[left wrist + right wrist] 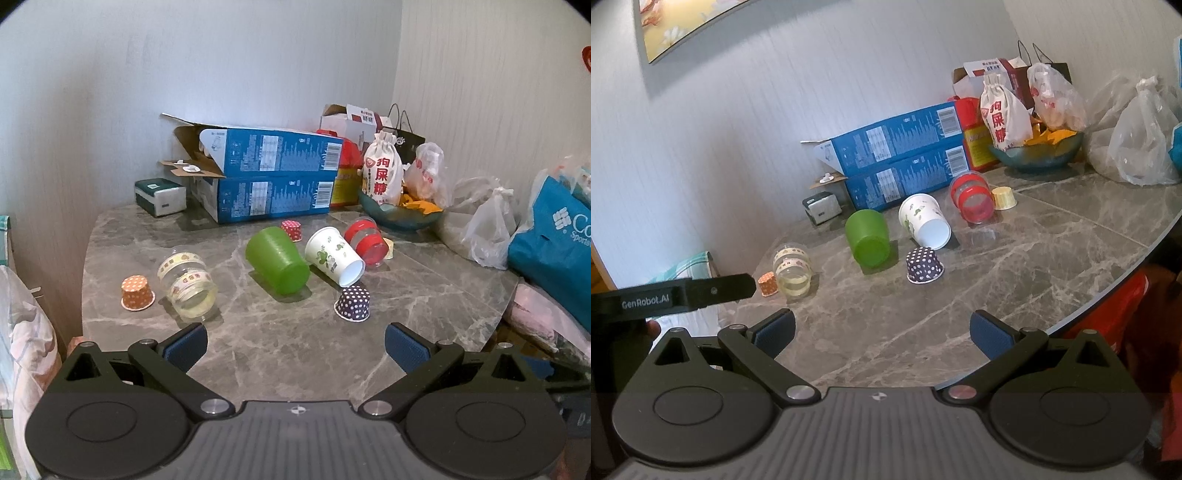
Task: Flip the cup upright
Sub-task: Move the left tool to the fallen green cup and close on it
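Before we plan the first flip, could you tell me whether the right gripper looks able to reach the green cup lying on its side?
Probably yes: the right gripper is open, and only bare marble table lies between it and the green cup.

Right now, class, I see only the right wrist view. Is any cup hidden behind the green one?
Observer: Yes, a small red dotted cup stands upside down behind the green cup.
Operator: And the orange one by the jar?
Observer: The orange dotted cup is upside down, left of the clear jar.
Operator: The left fingers?
Observer: The left gripper is open, with nothing between its fingers.
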Demonstrator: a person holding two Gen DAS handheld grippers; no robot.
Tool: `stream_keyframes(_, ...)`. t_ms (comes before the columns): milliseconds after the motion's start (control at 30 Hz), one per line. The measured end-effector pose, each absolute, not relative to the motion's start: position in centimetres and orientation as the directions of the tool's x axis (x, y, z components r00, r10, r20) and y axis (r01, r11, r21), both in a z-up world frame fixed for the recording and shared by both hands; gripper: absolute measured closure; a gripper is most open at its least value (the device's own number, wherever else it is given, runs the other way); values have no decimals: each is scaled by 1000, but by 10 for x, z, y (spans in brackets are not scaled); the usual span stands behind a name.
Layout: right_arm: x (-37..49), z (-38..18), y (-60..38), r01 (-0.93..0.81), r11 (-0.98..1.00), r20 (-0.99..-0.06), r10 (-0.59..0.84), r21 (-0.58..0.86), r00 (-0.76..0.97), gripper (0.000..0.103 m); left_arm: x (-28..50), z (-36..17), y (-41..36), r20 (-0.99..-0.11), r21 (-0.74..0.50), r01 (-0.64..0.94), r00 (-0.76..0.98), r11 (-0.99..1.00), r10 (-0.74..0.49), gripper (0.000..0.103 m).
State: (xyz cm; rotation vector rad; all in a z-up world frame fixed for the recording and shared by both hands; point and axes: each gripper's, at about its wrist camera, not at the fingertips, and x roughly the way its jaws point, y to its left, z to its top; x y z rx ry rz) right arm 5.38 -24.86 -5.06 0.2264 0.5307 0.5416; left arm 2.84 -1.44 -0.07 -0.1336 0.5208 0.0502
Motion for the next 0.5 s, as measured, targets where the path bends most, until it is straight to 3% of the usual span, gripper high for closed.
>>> stream_keyframes(200, 63, -52, -263, -426, 830, -430, 553, 360, 714, 1, 75, 13, -20, -540, -148, -119, 841, 982, 21, 0)
stream_keyframes(500, 77, -49, -301, -400, 825, -433, 554, 399, 711, 1, 224, 8, -15, -769, -190, -256, 639, 948, 18, 0)
